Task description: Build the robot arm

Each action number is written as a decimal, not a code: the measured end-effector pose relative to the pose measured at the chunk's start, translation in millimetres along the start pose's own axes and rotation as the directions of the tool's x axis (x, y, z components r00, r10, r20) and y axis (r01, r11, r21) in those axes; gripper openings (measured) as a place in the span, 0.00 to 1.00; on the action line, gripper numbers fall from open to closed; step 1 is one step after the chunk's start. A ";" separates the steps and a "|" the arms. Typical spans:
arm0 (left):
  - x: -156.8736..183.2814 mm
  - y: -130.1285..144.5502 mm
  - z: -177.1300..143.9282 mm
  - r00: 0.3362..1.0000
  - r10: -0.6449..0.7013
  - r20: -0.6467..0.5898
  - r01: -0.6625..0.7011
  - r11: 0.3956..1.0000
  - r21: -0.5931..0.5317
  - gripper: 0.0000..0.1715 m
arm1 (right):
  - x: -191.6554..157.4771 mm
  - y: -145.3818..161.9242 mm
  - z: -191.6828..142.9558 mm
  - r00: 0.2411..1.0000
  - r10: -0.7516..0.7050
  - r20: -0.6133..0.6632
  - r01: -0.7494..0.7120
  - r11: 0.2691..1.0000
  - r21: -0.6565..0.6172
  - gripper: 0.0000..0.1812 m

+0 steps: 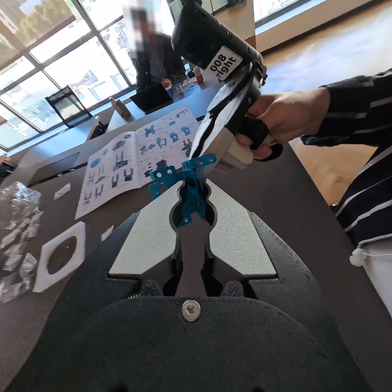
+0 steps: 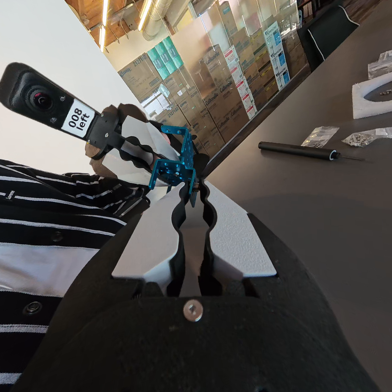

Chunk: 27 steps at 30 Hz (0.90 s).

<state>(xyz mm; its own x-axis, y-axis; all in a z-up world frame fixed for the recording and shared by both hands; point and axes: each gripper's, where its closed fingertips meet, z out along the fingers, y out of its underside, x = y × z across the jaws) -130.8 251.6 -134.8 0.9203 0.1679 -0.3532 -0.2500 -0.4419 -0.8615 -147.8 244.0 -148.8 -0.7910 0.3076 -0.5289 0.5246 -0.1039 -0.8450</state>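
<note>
The blue metal bracket assy [image 1: 191, 191] is taken as the landmark; it is held in the air above the dark table [image 1: 265, 212]. It is clamped by the left gripper [image 1: 194, 186], fingers drawn in on a perforated plate of it. From the other side the same assy [image 2: 182, 157] is pinched by the right gripper [image 2: 194, 186], tips closed on a lower edge w/ a small brass-coloured fastener at the contact. In the left wrist view the right gripper [image 1: 203, 169] is seen coming down onto the assy from above-right, gripped by a hand [image 1: 286, 118] in a striped sleeve.

Just behind the assy, an open instruction booklet [image 1: 131, 161] is laid flat. Left of the assy and nearer the camera, a white foam block [image 1: 80, 237] w/ a round cut-out and clear plastic bags [image 1: 17, 222] are spread. In the right wrist view, a black driver tool [image 2: 297, 151] and small parts bags [image 2: 318, 135] are seen right of the assy. Farther back, a seated person [image 1: 159, 63] at a laptop [image 1: 151, 98], then windows [image 1: 63, 53].
</note>
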 end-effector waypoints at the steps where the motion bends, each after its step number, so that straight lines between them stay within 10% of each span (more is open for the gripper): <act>1: -0.2 1.5 0.5 0.999 -0.035 -0.010 0.036 0.999 0.007 0.08 | 1.4 1.4 0.6 1.000 0.008 -0.008 -0.008 1.000 -0.012 0.05; 12: -9.2 47.4 10.7 0.721 -0.650 -0.242 0.683 0.725 0.089 0.03 | 26.2 36.9 16.6 0.986 0.126 -0.109 -0.145 0.972 -0.184 0.08; 21: -19.4 65.8 9.3 0.479 -0.817 -0.322 0.874 0.477 0.091 0.01 | 26.3 31.2 21.6 0.971 -0.198 -0.134 0.177 0.972 -0.152 0.20; 24: -18.4 64.8 7.9 0.444 -0.828 -0.341 0.891 0.448 0.073 0.01 | 9.7 18.1 14.3 0.847 -0.520 -0.109 0.501 0.851 -0.159 0.29; 27: -14.9 62.3 7.7 0.398 -0.843 -0.361 0.909 0.415 0.033 0.01 | -10.2 27.2 13.5 0.518 -0.855 -0.003 0.822 0.499 -0.274 0.27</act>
<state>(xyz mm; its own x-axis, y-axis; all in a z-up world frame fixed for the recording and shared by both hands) -162.4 228.4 -186.0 0.6859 0.1212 0.7175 0.7229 -0.0013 -0.6909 -129.7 225.3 -167.5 -0.8577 0.2514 0.4486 -0.3019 0.4602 -0.8349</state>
